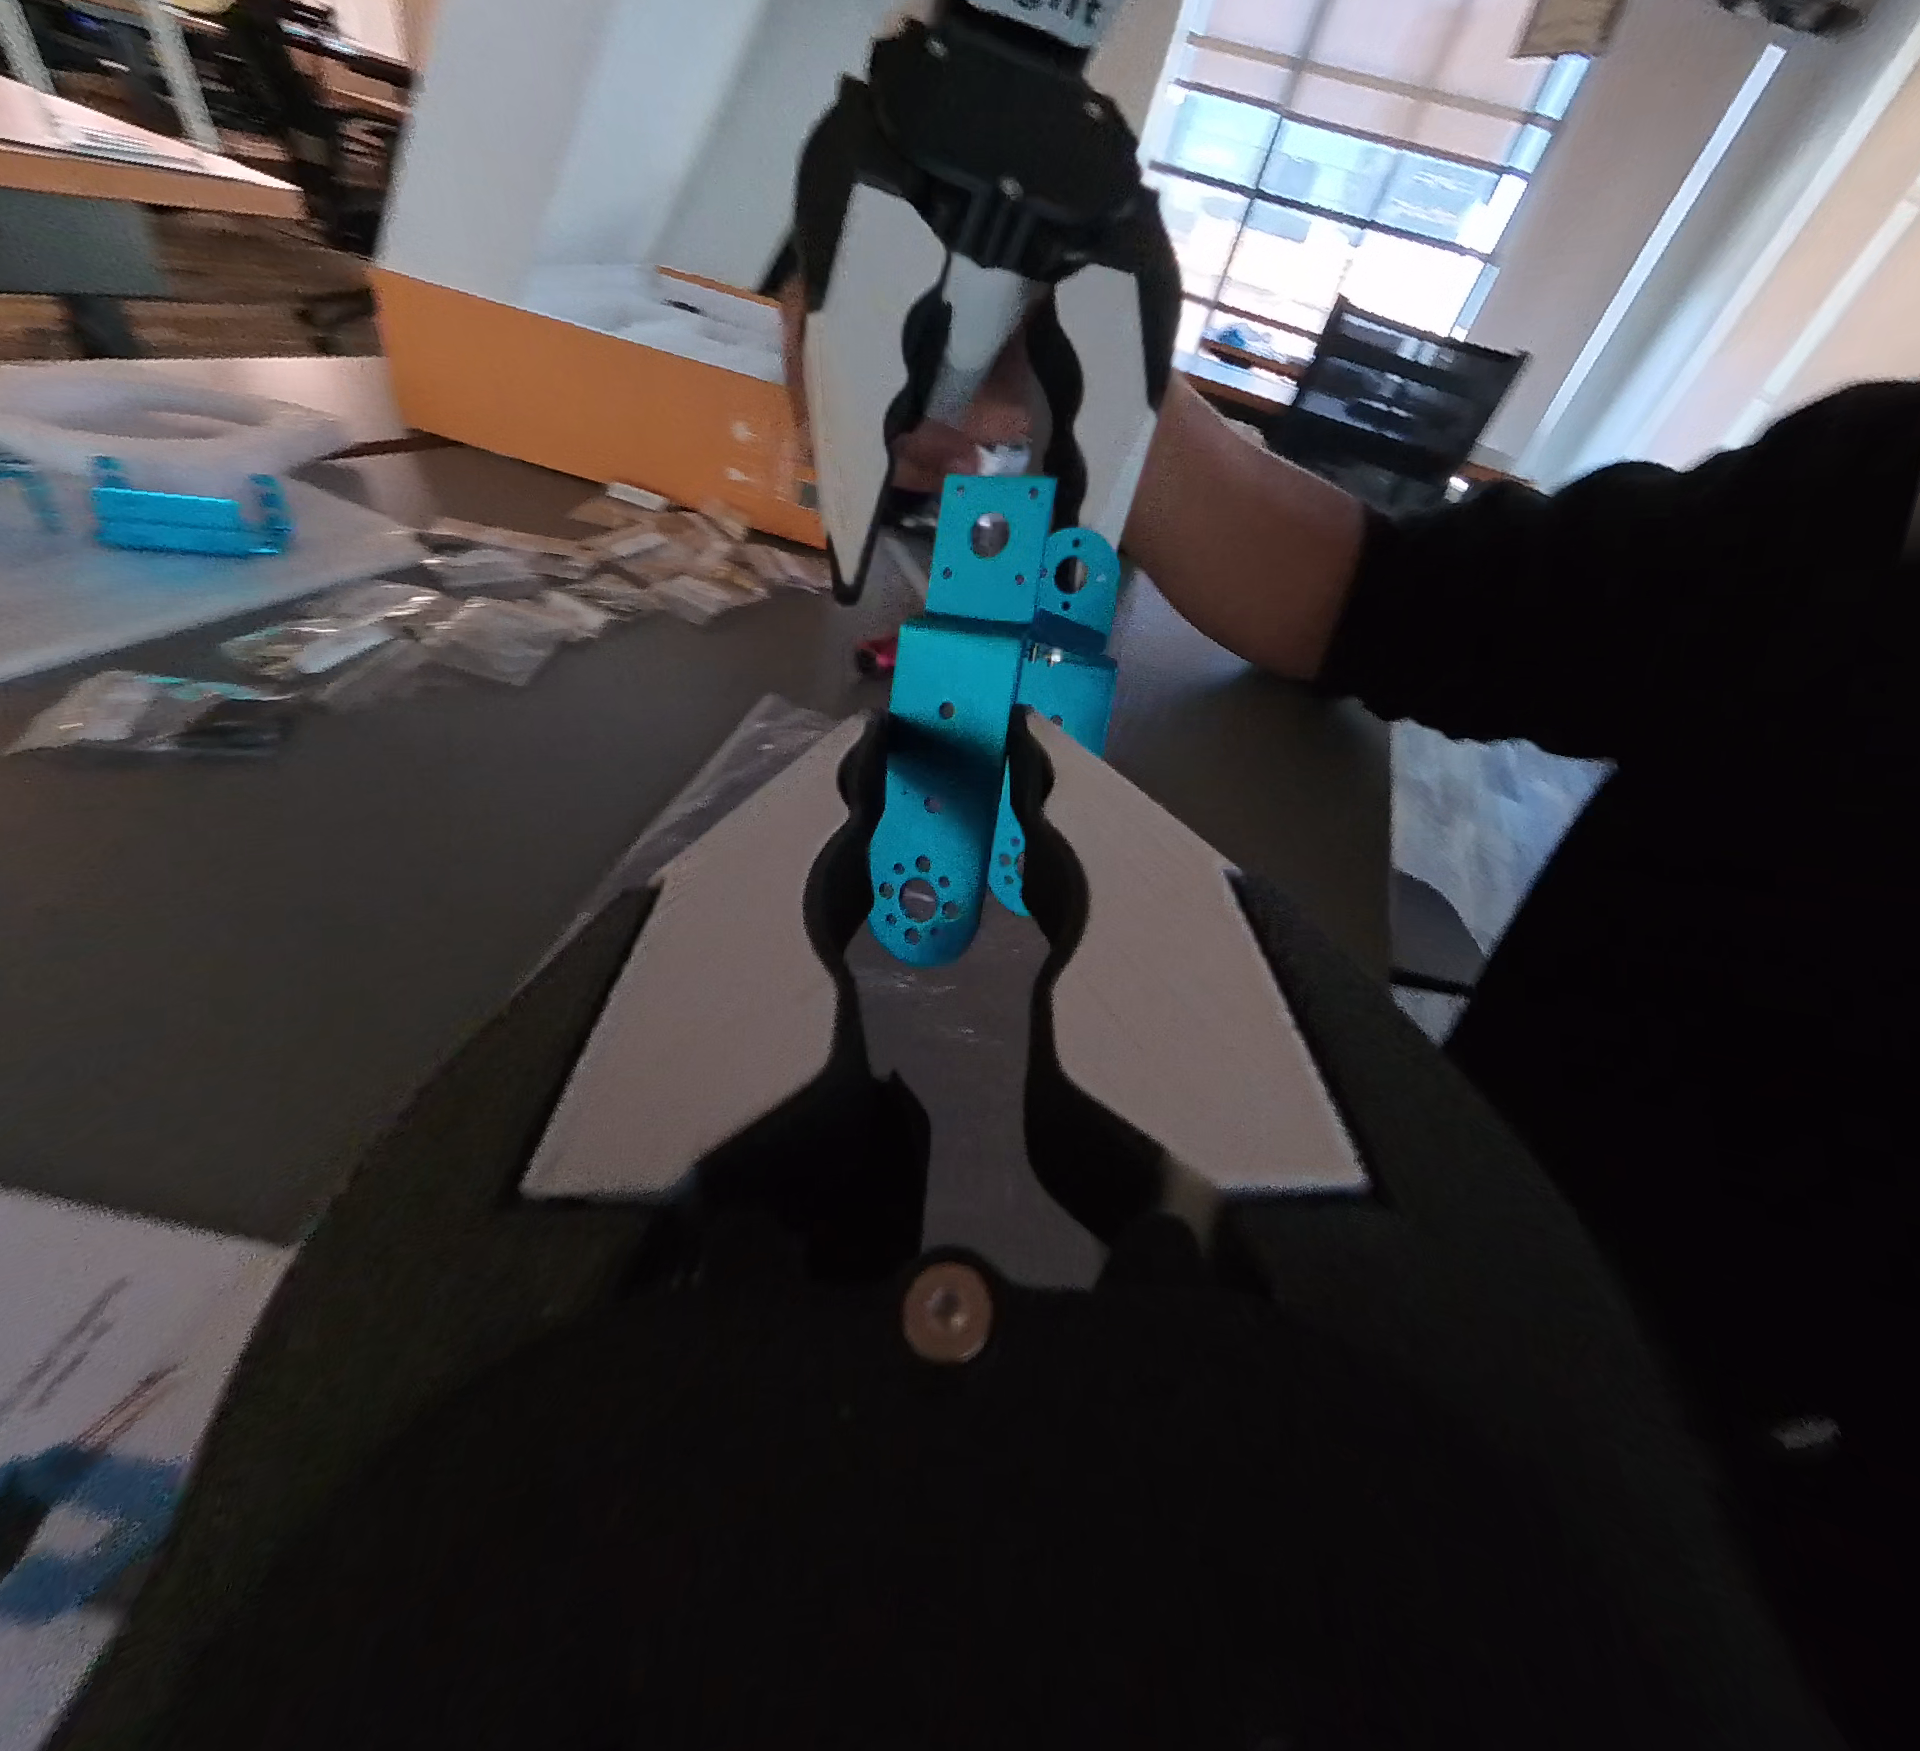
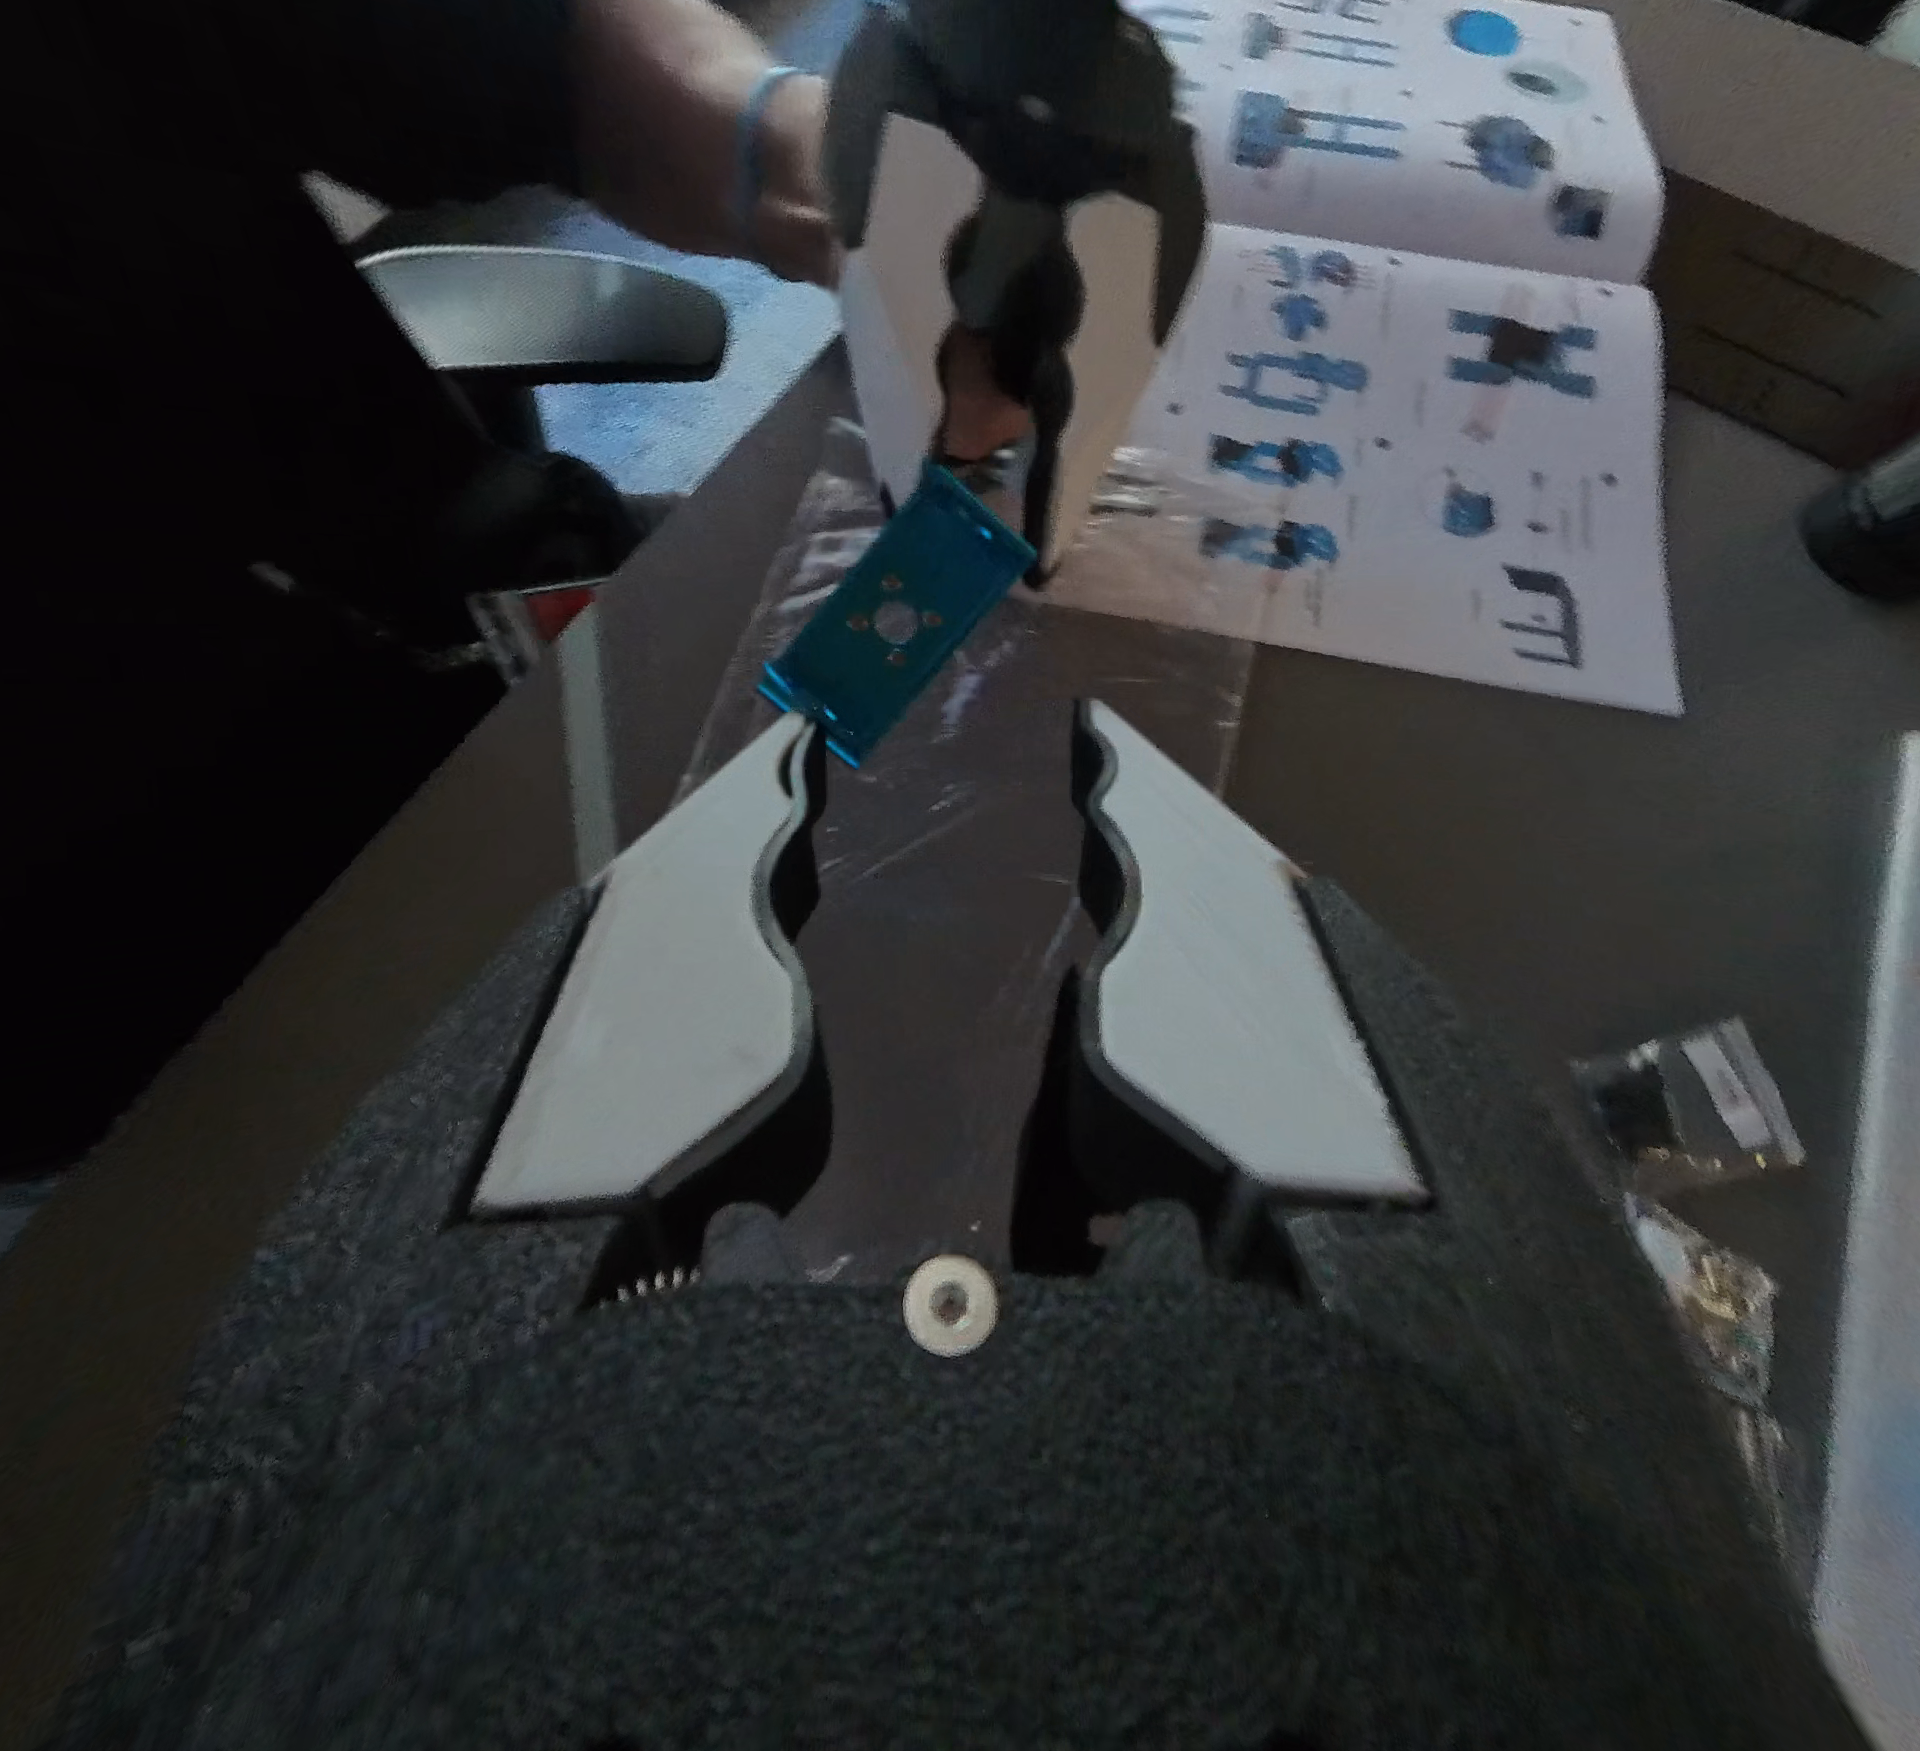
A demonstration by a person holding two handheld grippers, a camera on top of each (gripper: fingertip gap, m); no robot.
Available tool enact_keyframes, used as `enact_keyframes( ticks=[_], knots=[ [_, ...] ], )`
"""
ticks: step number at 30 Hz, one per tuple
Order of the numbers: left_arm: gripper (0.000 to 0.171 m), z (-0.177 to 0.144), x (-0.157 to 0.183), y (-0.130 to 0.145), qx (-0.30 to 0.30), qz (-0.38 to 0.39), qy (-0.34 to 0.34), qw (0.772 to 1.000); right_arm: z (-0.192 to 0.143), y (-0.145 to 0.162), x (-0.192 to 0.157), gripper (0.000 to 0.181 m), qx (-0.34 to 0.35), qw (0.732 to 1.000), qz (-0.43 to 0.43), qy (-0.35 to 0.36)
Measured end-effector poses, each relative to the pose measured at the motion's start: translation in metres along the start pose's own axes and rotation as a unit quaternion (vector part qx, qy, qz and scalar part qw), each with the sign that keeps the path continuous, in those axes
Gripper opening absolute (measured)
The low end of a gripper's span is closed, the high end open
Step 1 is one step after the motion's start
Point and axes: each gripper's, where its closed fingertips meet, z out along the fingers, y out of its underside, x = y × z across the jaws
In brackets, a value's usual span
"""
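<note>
My left gripper (image 1: 945, 735) is shut on a blue metal bracket assembly (image 1: 951, 693) with round holes and holds it above the dark table (image 1: 312, 922). My right gripper (image 1: 977, 558) reaches in from the top of the left wrist view, open, with its fingers on either side of the bracket's far end. In the right wrist view my right gripper (image 2: 940, 719) is open and empty. The blue bracket (image 2: 894, 621) hangs just beyond its left fingertip, held by the left gripper (image 2: 966, 527) from the far side.
An orange-and-white box (image 1: 582, 392), blue brackets on white foam (image 1: 187, 517) and small part bags (image 1: 499, 600) lie at the left. An open instruction booklet (image 2: 1403, 330), a cardboard box (image 2: 1787, 299), screw bags (image 2: 1683, 1140) and a clear plastic sheet (image 2: 935, 828) are nearby. A dark-sleeved arm (image 1: 1558, 610) is at the right. My two grippers' fingertips are within a few centimetres of each other.
</note>
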Motion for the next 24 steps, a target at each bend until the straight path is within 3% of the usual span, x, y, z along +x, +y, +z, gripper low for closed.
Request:
enact_keyframes(
  ticks=[6, 9, 12, 15, 18, 19, 20, 24],
  knots=[
    [0.02, -0.013, -0.034, -0.009, 0.037, -0.035, -0.083, 0.995, 0.008, -0.006, 0.013, 0.058, 0.052, 0.996, 0.075, -0.012],
    [0.002, -0.017, -0.041, -0.012, 0.051, -0.04, -0.1, 0.993, 0.022, -0.002, 0.016, 0.07, 0.056, 0.99, 0.129, -0.021],
    [0.0, -0.016, -0.048, -0.009, 0.045, -0.019, -0.133, 0.99, 0.039, 0.0, 0.016, 0.069, 0.069, 0.978, 0.195, -0.038],
    [0.0, -0.015, -0.048, -0.011, 0.036, 0.027, -0.17, 0.984, 0.041, -0.003, 0.014, 0.069, 0.083, 0.975, 0.202, -0.036],
    [0.0, -0.018, -0.055, -0.013, 0.03, 0.064, -0.229, 0.971, 0.037, -0.004, 0.016, 0.066, 0.082, 0.974, 0.211, 0.001],
    [0.0, -0.02, -0.058, -0.014, 0.033, 0.072, -0.249, 0.965, 0.035, -0.007, 0.014, 0.072, 0.089, 0.971, 0.221, 0.007],
    [0.0, -0.022, -0.061, -0.015, 0.038, 0.078, -0.269, 0.959, 0.033, -0.012, 0.013, 0.077, 0.107, 0.966, 0.233, 0.018],
    [0.0, -0.031, -0.064, -0.023, 0.069, 0.108, -0.33, 0.935, 0.026, -0.024, 0.02, 0.069, 0.171, 0.938, 0.279, 0.113]
  ],
)
